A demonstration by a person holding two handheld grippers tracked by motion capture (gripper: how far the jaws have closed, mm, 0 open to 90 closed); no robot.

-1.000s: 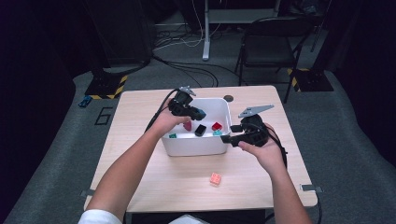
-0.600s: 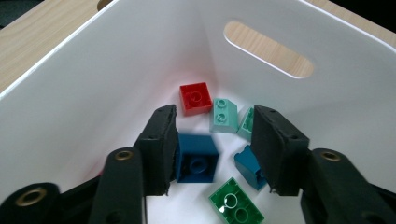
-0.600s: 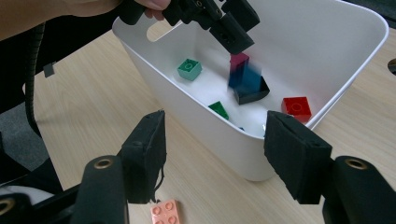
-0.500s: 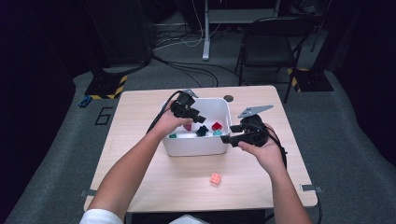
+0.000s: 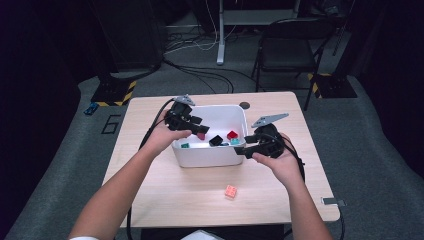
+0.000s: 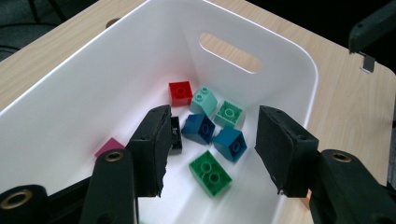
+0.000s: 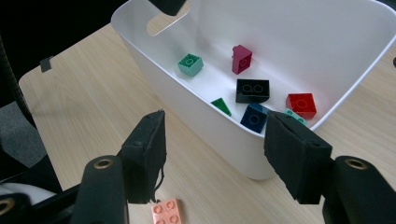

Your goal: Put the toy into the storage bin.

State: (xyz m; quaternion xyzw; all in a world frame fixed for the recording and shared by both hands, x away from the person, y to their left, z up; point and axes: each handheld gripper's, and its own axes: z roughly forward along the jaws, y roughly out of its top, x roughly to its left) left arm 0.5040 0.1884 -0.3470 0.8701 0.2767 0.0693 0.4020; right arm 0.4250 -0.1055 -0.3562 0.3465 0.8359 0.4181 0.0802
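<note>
White bin (image 5: 210, 155) — left gripper (image 6: 210, 140) above it, jaws just opening, empty; right gripper (image 7: 215, 144) jaws apart.

Bright overhead light on the table, dark surroundings, soft shadows, slight blur

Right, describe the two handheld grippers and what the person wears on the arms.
Both the left gripper and the right gripper are black, each with two thick, blocky black jaws, brass-coloured pivot rings, a grey three-cornered top plate and a trailing black cable. The forearms are bare; a white sleeve edge shows at the left arm.
</note>
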